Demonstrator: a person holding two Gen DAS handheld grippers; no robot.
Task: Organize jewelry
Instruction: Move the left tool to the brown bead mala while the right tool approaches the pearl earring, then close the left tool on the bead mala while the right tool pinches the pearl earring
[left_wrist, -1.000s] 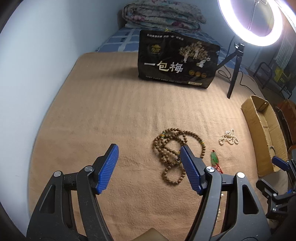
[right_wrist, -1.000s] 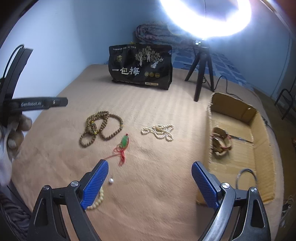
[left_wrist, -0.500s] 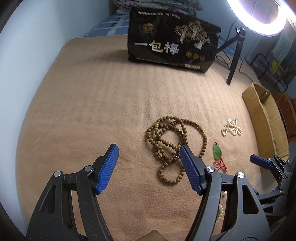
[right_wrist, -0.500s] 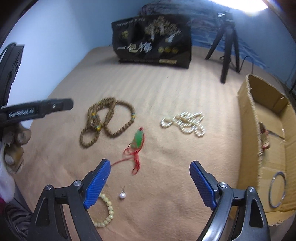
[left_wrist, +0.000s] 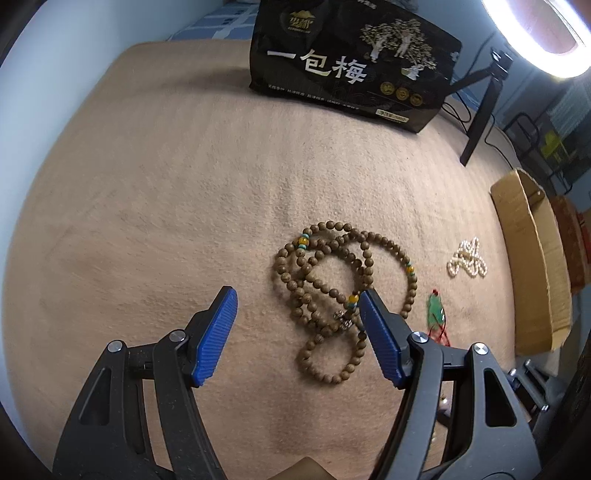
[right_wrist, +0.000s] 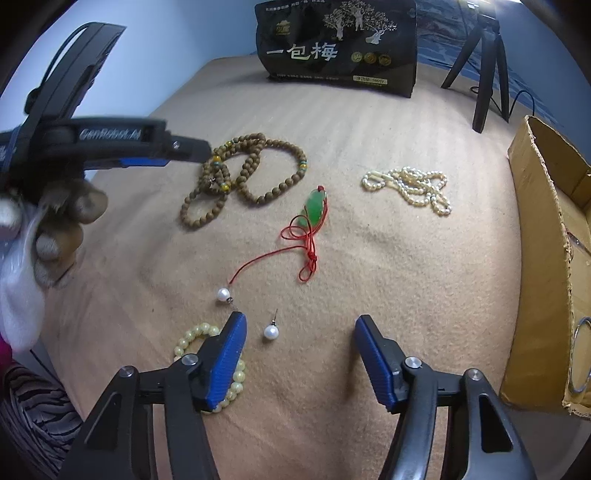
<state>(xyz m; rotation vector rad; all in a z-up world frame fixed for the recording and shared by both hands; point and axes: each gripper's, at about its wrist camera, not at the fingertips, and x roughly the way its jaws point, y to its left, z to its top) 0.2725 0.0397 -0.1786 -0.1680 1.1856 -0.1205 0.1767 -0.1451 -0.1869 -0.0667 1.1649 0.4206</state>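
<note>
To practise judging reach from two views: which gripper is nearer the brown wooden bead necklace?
Left. The left gripper hovers over the brown wooden bead necklace, its lower loop between the open jaws. The right gripper is open farther off, near a pearl earring.

A tan blanket is covering the bed, with a pale blue wall running alongside. A ring light on a black tripod is glowing beyond a black printed bag.

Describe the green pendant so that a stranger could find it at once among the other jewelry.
Start at the black bag standing at the far edge of the tan blanket. Come toward the camera, between the brown wooden beads and the cream pearl strand. The green pendant lies there, the only green piece, trailing a red cord.
</note>
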